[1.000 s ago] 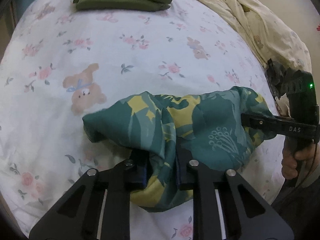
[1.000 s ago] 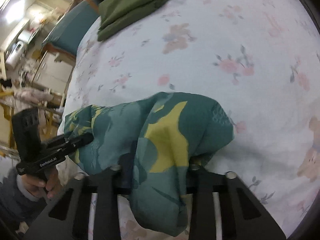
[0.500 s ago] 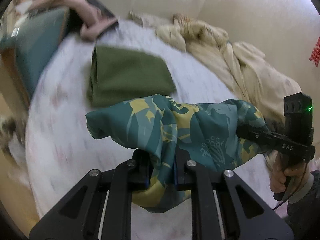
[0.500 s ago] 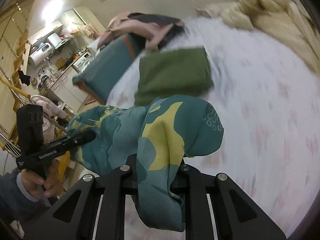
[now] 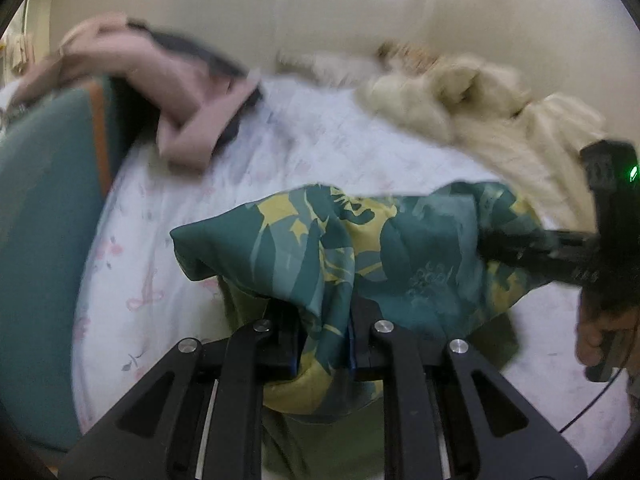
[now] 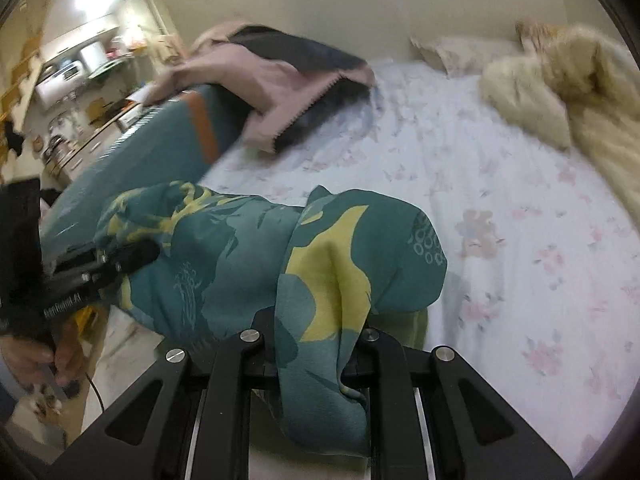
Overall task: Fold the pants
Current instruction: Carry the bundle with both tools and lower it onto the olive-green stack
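Both grippers have carried the bundle further up the bed since a second ago, and the folded green garment that lay ahead now sits just under it. The left gripper [image 5: 322, 344] is clenched on the pants [image 5: 360, 256], the right gripper [image 6: 310, 344] on their other end. The teal and yellow cloth hangs bunched between them at centre frame, above the floral bed [image 6: 520, 208]. A pink blanket [image 5: 160, 80] lies upper left, a cream quilt [image 5: 480, 112] upper right.
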Motion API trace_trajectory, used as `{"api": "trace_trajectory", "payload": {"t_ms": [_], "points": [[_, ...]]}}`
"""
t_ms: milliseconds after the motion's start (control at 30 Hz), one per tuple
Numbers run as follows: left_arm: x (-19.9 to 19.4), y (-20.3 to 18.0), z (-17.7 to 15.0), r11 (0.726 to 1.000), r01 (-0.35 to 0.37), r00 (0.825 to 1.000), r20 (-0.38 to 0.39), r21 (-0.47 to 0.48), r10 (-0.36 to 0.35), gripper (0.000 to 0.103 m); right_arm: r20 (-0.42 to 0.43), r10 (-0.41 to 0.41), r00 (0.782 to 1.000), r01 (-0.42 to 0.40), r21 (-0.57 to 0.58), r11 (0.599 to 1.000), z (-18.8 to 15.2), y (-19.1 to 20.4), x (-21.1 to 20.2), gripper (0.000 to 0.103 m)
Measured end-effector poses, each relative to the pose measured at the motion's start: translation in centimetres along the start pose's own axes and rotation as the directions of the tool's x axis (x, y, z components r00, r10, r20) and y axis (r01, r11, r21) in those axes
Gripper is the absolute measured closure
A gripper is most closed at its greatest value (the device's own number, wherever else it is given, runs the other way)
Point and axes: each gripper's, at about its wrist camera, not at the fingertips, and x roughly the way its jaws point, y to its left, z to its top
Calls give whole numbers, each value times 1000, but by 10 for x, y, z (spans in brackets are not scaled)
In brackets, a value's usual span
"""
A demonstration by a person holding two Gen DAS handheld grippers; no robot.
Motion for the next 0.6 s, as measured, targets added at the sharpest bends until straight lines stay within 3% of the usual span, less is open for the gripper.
{"api": "trace_trajectory", "payload": {"t_ms": [67, 167, 267, 400, 467, 500, 533, 567, 600], "points": [[38, 13, -9, 1000, -8, 996, -86, -14, 6, 89, -60, 15, 998, -11, 52, 999, 1, -18, 36, 86], [59, 21, -17, 1000, 2, 996, -84, -30, -4, 89, -100, 26, 995, -19, 72, 997, -7, -30, 67, 82], [75, 27, -20, 998, 12, 994, -107, -63, -18, 88, -124, 59, 990, -39, 162, 986, -15, -48, 87, 81], [75, 24, -18, 998, -8, 993, -115, -56, 1, 87, -137, 28, 990, -5, 163, 987, -17, -48, 93, 79], [64, 25, -15, 997, -25, 996, -93, -73, 18, 76, -128, 22, 991, 0, 167, 986, -13, -49, 87, 60], [57, 29, -14, 994, -35, 996, -89, -101, 25, 63, -122, 6, 993, 13, 157, 988, -12, -48, 80, 54], [53, 33, -13, 992, -49, 995, -90, -120, 39, 39, -118, -17, 993, 34, 146, 989, -12, -48, 71, 40], [45, 37, -13, 987, -91, 993, -93, -132, 79, 26, -119, -44, 992, 61, 140, 988, -12, -49, 63, 31], [34, 40, -14, 982, -145, 987, -82, -124, 136, 14, -121, -95, 988, 110, 124, 986, -12, -50, 51, 30]]}}
